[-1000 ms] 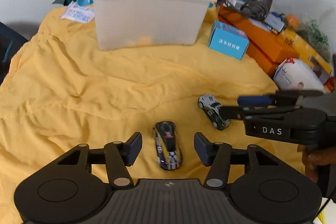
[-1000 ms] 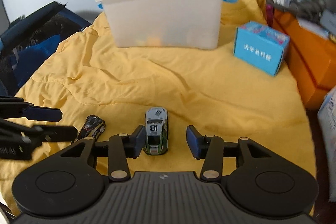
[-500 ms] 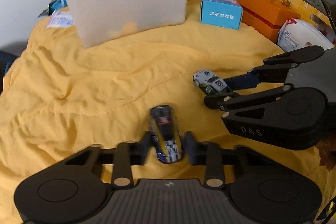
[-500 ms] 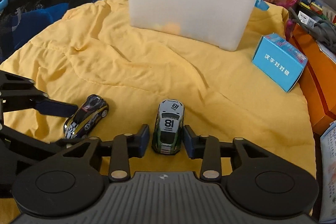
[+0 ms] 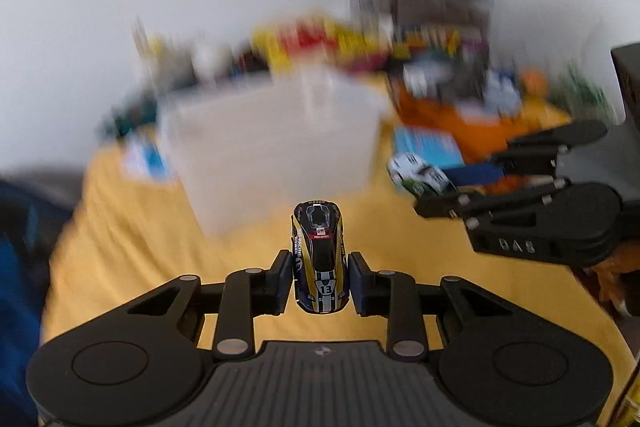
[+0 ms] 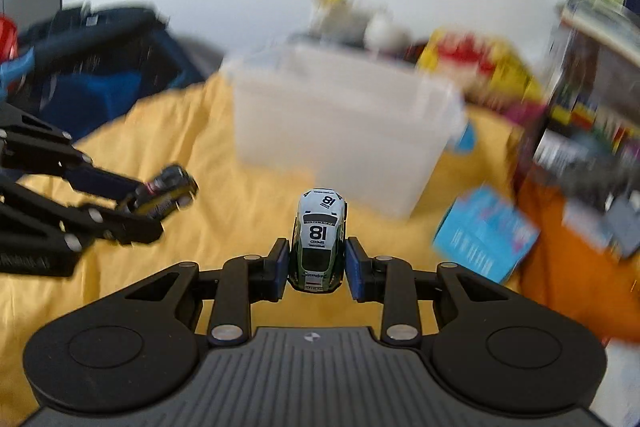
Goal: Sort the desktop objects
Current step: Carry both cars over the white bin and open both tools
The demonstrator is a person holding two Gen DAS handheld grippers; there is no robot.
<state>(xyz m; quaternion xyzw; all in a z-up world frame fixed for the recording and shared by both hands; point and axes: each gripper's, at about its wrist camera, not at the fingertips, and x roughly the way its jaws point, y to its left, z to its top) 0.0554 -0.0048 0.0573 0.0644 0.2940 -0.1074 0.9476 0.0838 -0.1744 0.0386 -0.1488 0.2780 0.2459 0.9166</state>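
My left gripper [image 5: 319, 285] is shut on a blue and yellow toy car [image 5: 319, 257] numbered 13 and holds it above the yellow cloth [image 5: 140, 247]. My right gripper [image 6: 317, 269] is shut on a white and green toy car [image 6: 319, 241] numbered 18, also lifted. Each gripper shows in the other's view: the right one [image 5: 434, 191] with its car [image 5: 418, 174], the left one [image 6: 160, 199] with its car [image 6: 168, 189]. A translucent white bin [image 5: 272, 143] stands ahead on the cloth and also shows in the right wrist view [image 6: 340, 123].
A light blue box [image 6: 484, 235] lies right of the bin. Orange boxes [image 6: 576, 247] and stacked clutter [image 6: 592, 67] fill the right side. A dark blue bag [image 6: 96, 67] sits at the left. Snack bags [image 5: 320, 39] lie behind the bin. Both views are blurred.
Both grippers closed on their cars and lifted them off the cloth. Both have risen and tilted up toward the bin.
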